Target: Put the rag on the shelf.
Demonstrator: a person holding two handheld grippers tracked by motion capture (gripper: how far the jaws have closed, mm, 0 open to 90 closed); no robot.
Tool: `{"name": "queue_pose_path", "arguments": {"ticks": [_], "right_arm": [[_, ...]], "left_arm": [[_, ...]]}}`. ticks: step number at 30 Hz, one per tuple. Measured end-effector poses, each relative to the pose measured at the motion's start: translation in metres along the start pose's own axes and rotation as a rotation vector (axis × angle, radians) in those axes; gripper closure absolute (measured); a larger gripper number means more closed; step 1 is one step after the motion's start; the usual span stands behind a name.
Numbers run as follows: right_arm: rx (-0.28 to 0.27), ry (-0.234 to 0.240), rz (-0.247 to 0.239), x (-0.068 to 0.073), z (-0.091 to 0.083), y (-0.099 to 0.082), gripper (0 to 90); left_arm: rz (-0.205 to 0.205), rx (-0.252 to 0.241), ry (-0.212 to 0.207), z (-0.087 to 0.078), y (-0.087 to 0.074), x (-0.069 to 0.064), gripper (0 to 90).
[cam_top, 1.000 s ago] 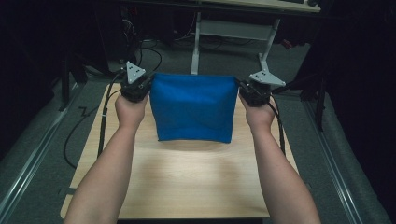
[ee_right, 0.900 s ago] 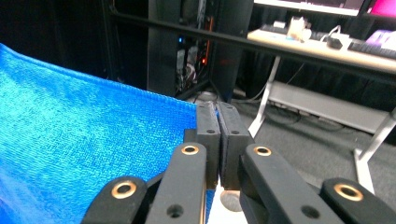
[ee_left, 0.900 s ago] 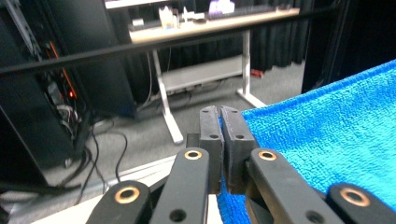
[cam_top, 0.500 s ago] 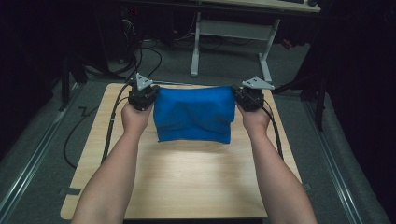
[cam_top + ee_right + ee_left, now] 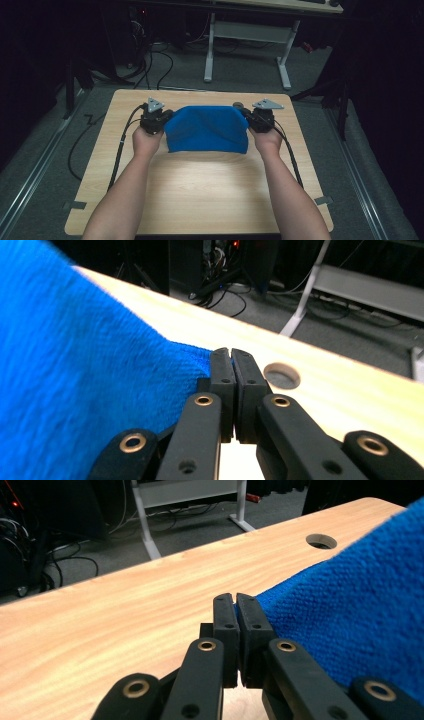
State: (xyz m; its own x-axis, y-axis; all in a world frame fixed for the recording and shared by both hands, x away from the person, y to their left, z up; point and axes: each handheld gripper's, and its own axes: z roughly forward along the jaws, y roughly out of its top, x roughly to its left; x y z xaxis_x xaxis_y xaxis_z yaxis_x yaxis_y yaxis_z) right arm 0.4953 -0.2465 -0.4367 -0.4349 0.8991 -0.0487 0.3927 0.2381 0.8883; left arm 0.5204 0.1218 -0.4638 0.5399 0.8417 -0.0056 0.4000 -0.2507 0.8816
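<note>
Cloth, a blue terry towel (image 5: pixel 207 129), spans the far half of the wooden table (image 5: pixel 200 190), stretched between the two hand-held grippers. The left gripper (image 5: pixel 159 119) pinches the towel's far left corner; in the left gripper view its jaws are pressed together with only a thin edge of blue fabric (image 5: pixel 350 615) caught at their tips. The right gripper (image 5: pixel 256 119) does the same at the far right corner, and in the right gripper view its jaws are closed on a small point of the towel (image 5: pixel 90 390), just beside a round cable hole (image 5: pixel 281 375) in the tabletop.

From above, the towel's top edge arches between the grippers while its near edge appears to lie on the wood, so part of the cloth seems to be carried and part dragged.

The main risk looks to be the shallow bite. Each gripper holds so little fabric that a sharp tug, or the hands drawing apart, could pull a corner free and let that side collapse. Uneven height or pace between the hands would likely skew the towel and spoil any fold. Friction of the near edge on the table could bunch the cloth underneath. The right corner could also snag at the cable hole if it is lowered there.
</note>
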Motion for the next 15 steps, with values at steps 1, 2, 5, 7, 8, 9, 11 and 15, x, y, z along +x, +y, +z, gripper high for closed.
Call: {"name": "queue_pose_path", "arguments": {"ticks": [1,2,5,7,8,9,11,15], "right_arm": [[0.005,0.004,0.008,0.001,0.001,-0.003,89.6],[0.01,0.008,0.012,0.001,0.002,-0.006,89.5],[0.022,0.018,0.017,0.004,0.006,-0.011,89.5],[0.028,0.021,0.015,0.006,0.007,-0.012,89.5],[0.03,0.023,0.018,0.007,0.008,-0.013,89.5],[0.032,0.025,0.019,0.007,0.008,-0.013,89.5],[0.038,0.028,0.019,0.008,0.009,-0.015,89.5],[0.04,0.028,0.028,0.009,0.011,-0.023,89.5]], "left_arm": [[-0.003,0.008,-0.006,0.0,-0.003,0.0,88.3],[-0.005,0.013,-0.011,0.001,-0.006,-0.001,88.3],[-0.015,0.027,-0.029,0.002,-0.016,-0.002,88.2],[-0.019,0.034,-0.037,0.003,-0.021,-0.002,88.2],[-0.02,0.038,-0.039,0.004,-0.022,-0.002,88.2],[-0.024,0.04,-0.043,0.004,-0.024,-0.002,88.2],[-0.027,0.048,-0.052,0.006,-0.027,-0.003,88.1],[-0.036,0.057,-0.071,0.009,-0.032,-0.005,88.0]]}}
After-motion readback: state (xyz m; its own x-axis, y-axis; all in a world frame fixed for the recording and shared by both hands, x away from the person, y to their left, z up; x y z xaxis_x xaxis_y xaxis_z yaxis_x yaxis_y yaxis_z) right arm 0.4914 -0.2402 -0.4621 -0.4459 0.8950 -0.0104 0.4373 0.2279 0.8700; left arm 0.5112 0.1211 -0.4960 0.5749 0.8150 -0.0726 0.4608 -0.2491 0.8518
